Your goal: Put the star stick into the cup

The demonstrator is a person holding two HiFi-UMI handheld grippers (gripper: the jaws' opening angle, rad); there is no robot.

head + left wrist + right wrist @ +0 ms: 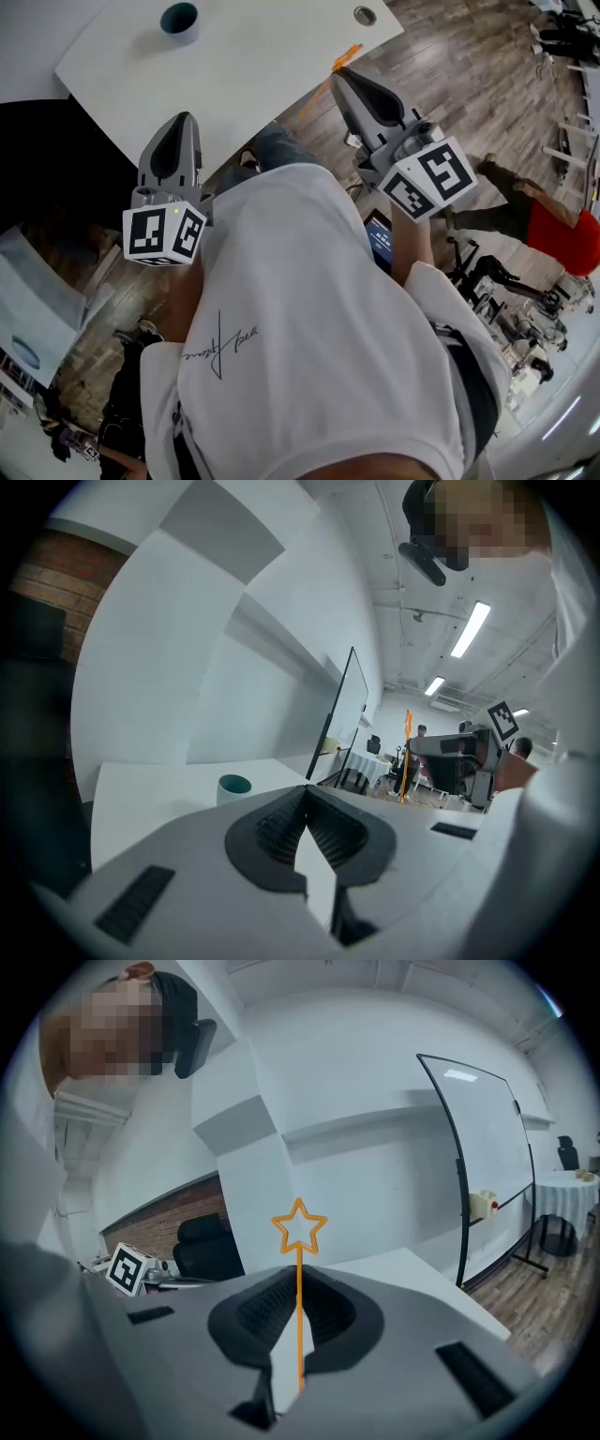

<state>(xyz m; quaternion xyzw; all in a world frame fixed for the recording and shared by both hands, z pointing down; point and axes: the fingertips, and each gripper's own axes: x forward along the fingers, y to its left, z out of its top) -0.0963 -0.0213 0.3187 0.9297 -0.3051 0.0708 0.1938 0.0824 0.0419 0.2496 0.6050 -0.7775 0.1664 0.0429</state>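
Observation:
The orange star stick stands upright between the jaws of my right gripper, which is shut on its shaft; the open star head rises above the tips. In the head view that stick pokes out past the right gripper over the table's near edge. A white cup with a teal inside sits at the far side of the white table, well ahead of both grippers. My left gripper is shut and empty, jaws together, with the cup ahead and left of it.
A round metal grommet sits in the table near its right corner. Wood floor lies to the right, where a person in red is. A whiteboard on a stand and a black chair stand beyond.

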